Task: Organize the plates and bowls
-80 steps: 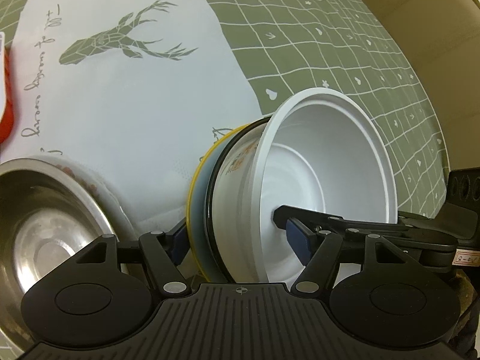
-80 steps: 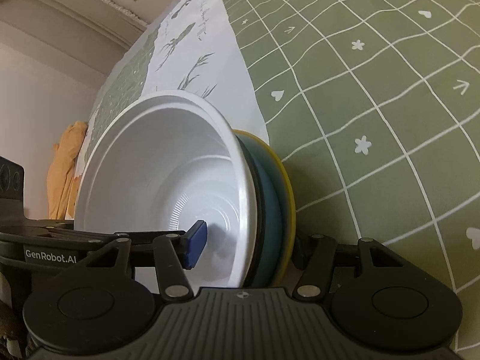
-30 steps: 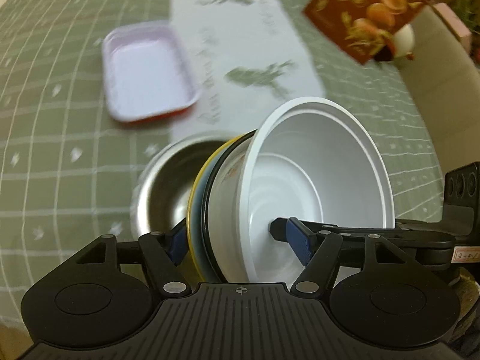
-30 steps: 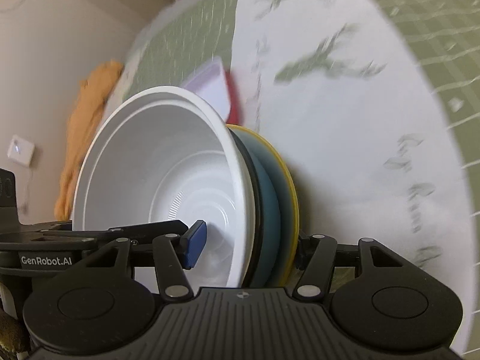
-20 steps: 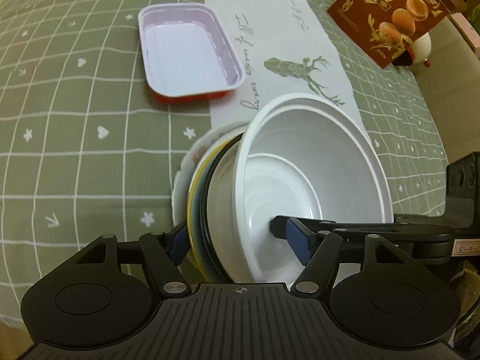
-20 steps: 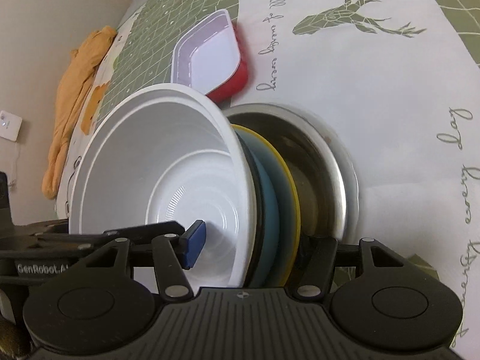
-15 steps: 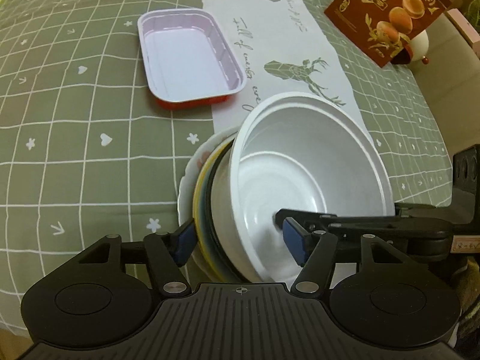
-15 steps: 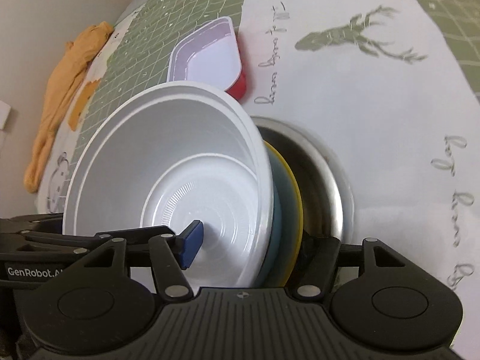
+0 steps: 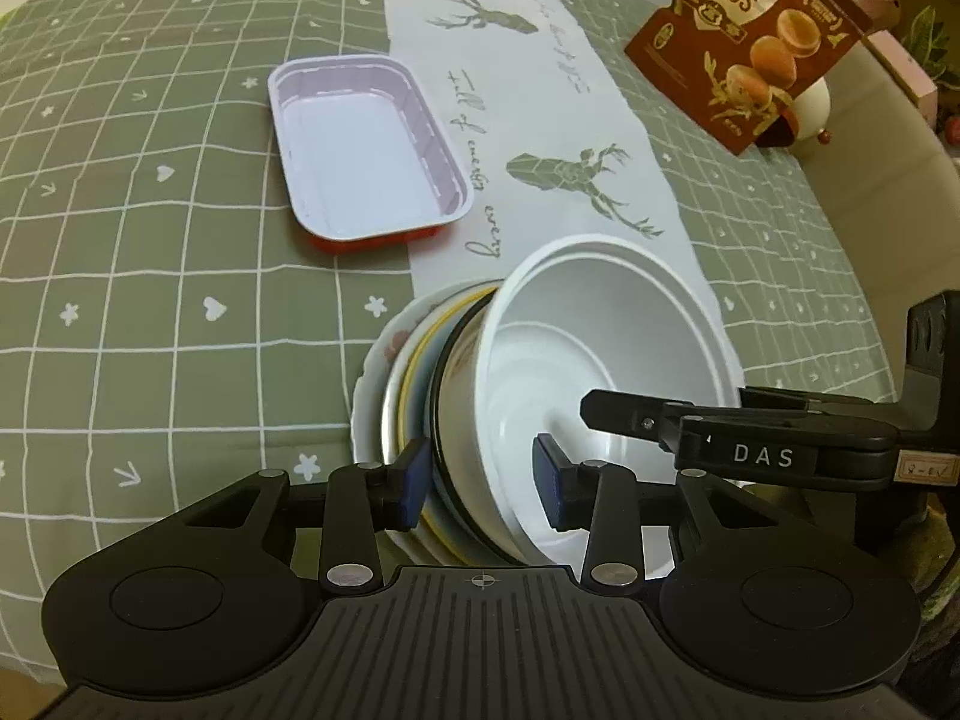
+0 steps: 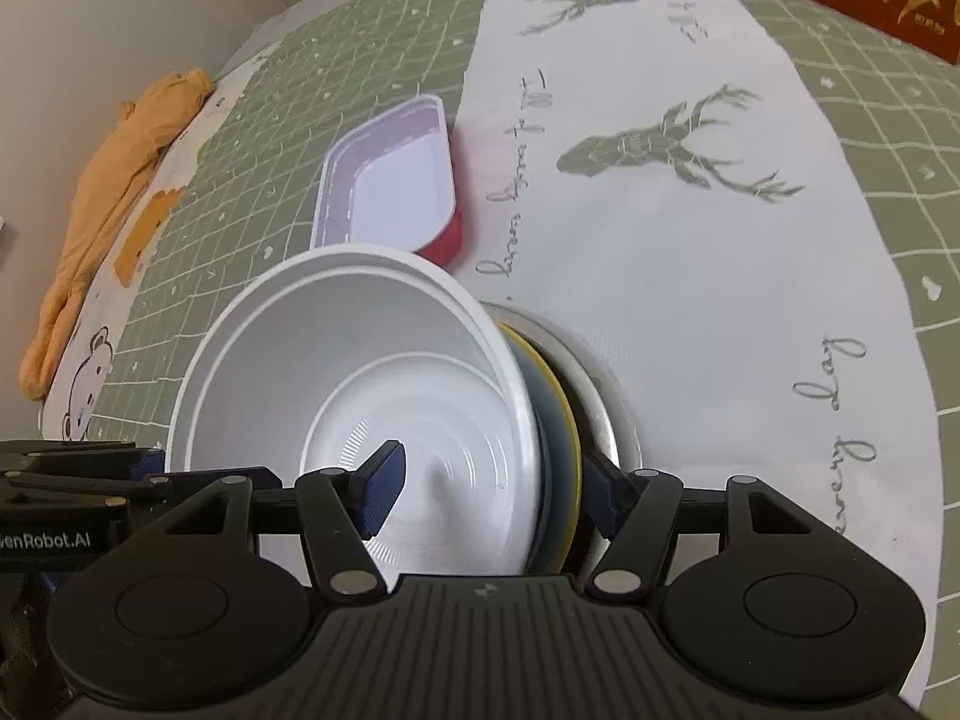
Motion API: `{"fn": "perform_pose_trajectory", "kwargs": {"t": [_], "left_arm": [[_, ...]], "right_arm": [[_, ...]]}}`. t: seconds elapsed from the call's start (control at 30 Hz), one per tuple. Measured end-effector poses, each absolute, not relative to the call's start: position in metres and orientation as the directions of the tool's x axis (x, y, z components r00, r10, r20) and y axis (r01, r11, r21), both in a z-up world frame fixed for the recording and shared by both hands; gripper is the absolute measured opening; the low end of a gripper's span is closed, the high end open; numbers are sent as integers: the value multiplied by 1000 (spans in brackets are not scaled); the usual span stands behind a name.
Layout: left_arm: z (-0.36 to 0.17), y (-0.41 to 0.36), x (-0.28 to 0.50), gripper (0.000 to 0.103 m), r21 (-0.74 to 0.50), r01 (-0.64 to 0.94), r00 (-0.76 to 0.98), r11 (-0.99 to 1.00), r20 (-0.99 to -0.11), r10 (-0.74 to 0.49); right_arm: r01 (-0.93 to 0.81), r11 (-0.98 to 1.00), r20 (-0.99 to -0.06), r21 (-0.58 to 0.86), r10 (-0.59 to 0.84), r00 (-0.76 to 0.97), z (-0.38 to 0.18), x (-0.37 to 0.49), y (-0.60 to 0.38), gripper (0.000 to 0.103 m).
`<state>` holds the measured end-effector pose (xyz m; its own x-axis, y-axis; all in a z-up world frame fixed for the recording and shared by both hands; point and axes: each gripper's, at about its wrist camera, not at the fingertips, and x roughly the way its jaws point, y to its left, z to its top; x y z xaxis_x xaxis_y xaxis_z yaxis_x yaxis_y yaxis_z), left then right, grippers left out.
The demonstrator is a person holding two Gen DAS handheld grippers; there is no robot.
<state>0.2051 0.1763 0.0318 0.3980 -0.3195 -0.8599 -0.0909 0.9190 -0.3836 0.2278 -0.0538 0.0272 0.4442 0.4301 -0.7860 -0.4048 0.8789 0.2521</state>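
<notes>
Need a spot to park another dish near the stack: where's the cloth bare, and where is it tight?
Bare: the green checked cloth left of the dish stack, below the rectangular tray; and the white runner right of the stack, toward the quail egg box. Tight: around the white bowl, where the left gripper and right gripper straddle the rims.

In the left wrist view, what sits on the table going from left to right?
Rectangular tray → stack of plates and bowls → quail eggs box.
</notes>
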Motion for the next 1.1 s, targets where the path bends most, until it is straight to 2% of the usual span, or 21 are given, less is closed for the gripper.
{"fn": "perform_pose_trajectory", "kwargs": {"t": [0.13, 0.23, 0.33, 0.53, 0.7, 0.77, 0.93, 1.0, 1.1], "left_arm": [[38, 179, 204, 40, -403, -91, 411, 911, -848, -334], [47, 183, 202, 34, -419, -80, 436, 904, -831, -346], [55, 187, 200, 34, -413, -78, 463, 907, -821, -334], [35, 190, 203, 33, -334, -99, 432, 937, -863, -262], [20, 206, 206, 33, -390, -115, 417, 914, -854, -312], [22, 213, 206, 29, -432, -110, 419, 895, -837, -352], [44, 241, 211, 27, -572, -84, 500, 816, -733, -462], [50, 255, 218, 27, -568, -111, 556, 815, -715, -423], [47, 272, 235, 27, -517, -202, 610, 832, -731, -306]], "right_arm": [[-427, 879, -754, 211, 424, 502, 43, 221, -53, 63], [-479, 854, -697, 203, 470, 542, 62, 211, -54, 63], [-500, 853, -663, 149, 462, 590, 78, 204, -50, 65], [-464, 883, -690, 77, 383, 615, 76, 212, -49, 66], [-423, 906, -723, -11, 285, 630, 66, 222, -45, 66], [-427, 903, -728, -42, 265, 633, 66, 224, -42, 66], [-470, 882, -703, -40, 309, 641, 96, 225, -35, 66], [-487, 873, -685, -25, 340, 645, 114, 230, -31, 67], [-514, 857, -710, 29, 380, 593, 133, 253, -18, 70]]}}
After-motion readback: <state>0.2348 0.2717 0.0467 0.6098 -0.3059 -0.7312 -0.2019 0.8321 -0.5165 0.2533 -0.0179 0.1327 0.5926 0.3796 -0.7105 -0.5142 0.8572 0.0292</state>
